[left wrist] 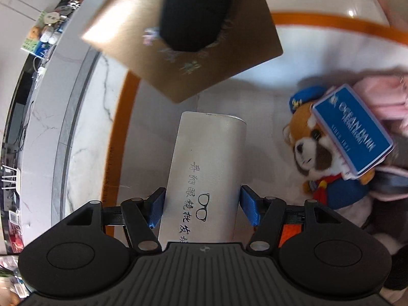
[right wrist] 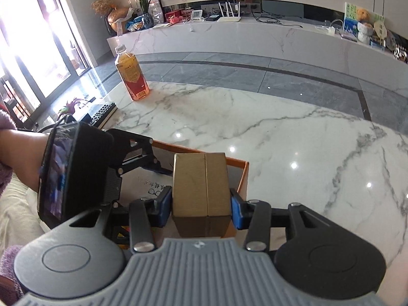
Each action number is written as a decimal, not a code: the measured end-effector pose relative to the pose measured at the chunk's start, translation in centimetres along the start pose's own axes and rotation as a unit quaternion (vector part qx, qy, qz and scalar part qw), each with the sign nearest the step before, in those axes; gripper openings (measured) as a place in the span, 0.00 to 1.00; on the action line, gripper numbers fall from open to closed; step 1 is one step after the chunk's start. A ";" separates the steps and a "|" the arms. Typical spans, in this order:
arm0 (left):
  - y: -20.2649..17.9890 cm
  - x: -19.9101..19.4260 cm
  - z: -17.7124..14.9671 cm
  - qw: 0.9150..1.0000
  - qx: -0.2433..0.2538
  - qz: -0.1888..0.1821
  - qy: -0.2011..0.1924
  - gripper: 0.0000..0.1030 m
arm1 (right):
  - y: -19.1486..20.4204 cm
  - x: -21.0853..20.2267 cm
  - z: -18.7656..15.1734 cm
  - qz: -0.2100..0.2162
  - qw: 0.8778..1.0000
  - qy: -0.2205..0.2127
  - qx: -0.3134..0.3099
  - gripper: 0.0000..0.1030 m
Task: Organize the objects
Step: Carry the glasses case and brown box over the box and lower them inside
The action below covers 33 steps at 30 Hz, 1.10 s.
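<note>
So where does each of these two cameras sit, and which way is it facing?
Left wrist: on the left gripper, aimed steeply down into the orange-rimmed tray; its jaws hold a white glasses case, with a plush toy beside it.
Right wrist: on the right gripper, looking across the marble table toward a bottle; its jaws clamp a gold box; a forearm shows.
Shared: the gold box, the glasses case and the tray.

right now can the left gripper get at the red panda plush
Probably not. The left gripper is shut on the white glasses case, and a blue card lies across the red panda plush beside it.
</note>
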<state>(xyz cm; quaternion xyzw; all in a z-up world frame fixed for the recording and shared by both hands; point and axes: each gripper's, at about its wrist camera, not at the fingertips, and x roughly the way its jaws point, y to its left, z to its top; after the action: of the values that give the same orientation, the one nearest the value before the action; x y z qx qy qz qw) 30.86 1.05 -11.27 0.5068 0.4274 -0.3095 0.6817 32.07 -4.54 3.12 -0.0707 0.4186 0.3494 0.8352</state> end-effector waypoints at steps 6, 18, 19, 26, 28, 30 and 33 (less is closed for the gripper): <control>-0.1 1.4 -0.4 1.000 0.006 0.006 0.014 0.71 | 0.3 1.5 0.5 -0.009 1.000 0.015 0.001 0.46; 0.5 2.2 -1.7 0.997 -0.064 0.019 0.027 0.77 | 1.7 3.8 -0.3 -0.061 0.997 0.045 -0.012 0.46; 0.6 2.0 -1.9 0.997 -0.070 0.024 0.023 0.77 | 1.9 3.9 -0.4 -0.065 0.997 0.049 -0.014 0.46; 1.8 0.8 -3.1 0.987 -0.154 0.034 -0.003 0.76 | 3.6 5.4 -0.6 -0.123 0.990 0.059 -0.039 0.46; 2.4 0.5 -3.5 0.982 -0.184 0.029 -0.012 0.75 | 4.0 6.0 -0.6 -0.139 0.987 0.061 -0.045 0.46; 2.5 0.4 -3.8 0.981 -0.192 0.030 -0.019 0.75 | 4.6 6.7 -0.8 -0.158 0.984 0.064 -0.051 0.46; 3.0 0.4 -3.7 0.981 -0.187 0.039 -0.027 0.73 | 5.7 7.5 -1.1 -0.191 0.978 0.059 -0.066 0.46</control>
<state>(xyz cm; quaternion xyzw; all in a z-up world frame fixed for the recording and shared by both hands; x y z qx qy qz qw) 32.62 5.43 -10.80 0.3781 0.4388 -0.2108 0.7874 30.76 3.16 -2.24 -0.2247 0.4218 0.2053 0.8541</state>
